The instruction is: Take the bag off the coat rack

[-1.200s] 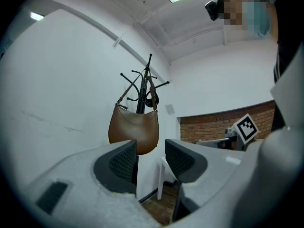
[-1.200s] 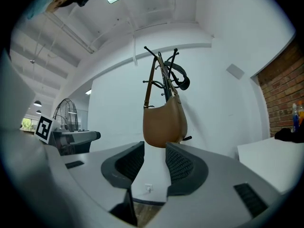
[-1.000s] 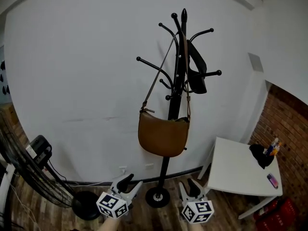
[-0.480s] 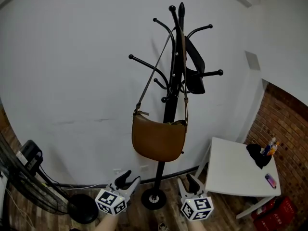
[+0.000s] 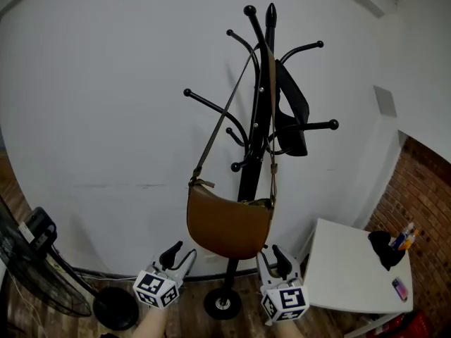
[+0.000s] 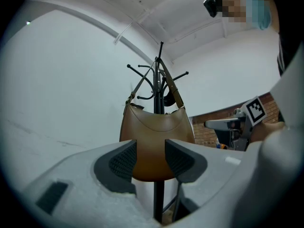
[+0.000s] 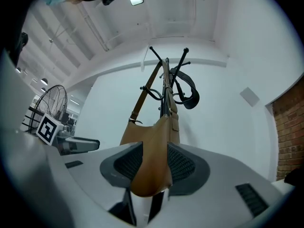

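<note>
Bag (image 5: 229, 227) hangs on coat rack (image 5: 248, 167), above and between left hand-held gripper (image 5: 182, 252) and right hand-held gripper (image 5: 269, 253) (both wide, empty)

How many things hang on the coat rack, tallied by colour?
Brown: 1, the bag, hung by its strap
Black: 1, an item on the right-hand pegs, kind unclear
Total: 2 things on the coat rack

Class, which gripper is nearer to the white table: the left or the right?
Right. The right gripper is just left of the white table; the left gripper is farther off, beyond the coat rack's base.
</note>
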